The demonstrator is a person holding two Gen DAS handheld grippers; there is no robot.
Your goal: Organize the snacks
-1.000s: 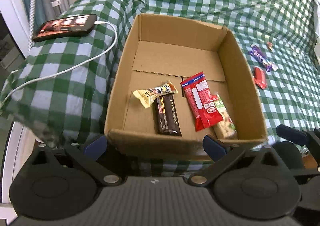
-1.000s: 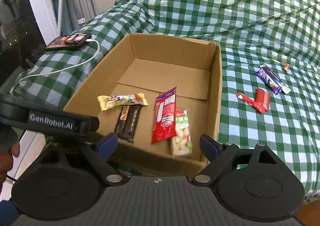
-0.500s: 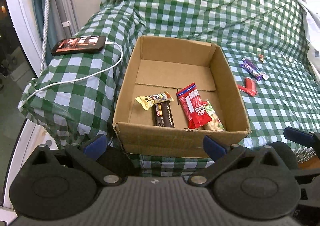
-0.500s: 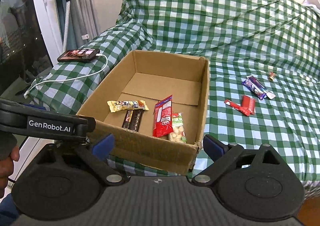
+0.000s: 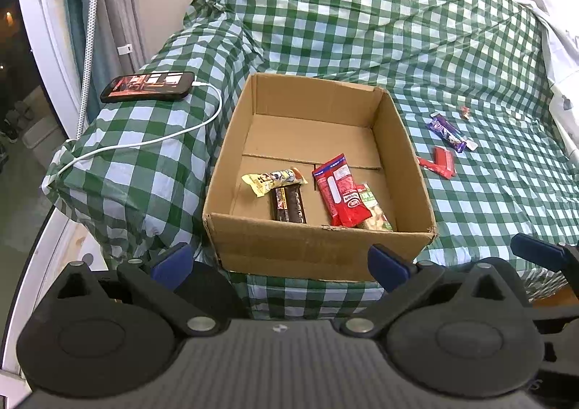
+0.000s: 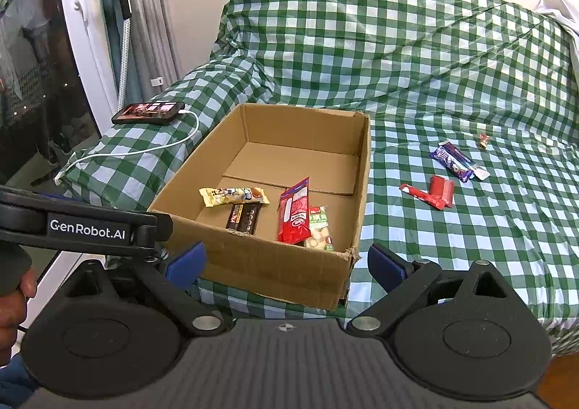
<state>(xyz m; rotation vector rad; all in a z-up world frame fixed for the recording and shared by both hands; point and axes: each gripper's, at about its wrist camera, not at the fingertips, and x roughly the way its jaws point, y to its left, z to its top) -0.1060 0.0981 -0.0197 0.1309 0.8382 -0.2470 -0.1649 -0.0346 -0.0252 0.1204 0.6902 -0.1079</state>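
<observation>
A: Where's everything sitting?

B: Checked cloth fills my frame, cardboard box at center with four snacks in it, loose snacks right of it. My left gripper and right gripper are both spread wide, holding nothing.

Four snacks lie in the box; others lie right on the bedcover.
</observation>
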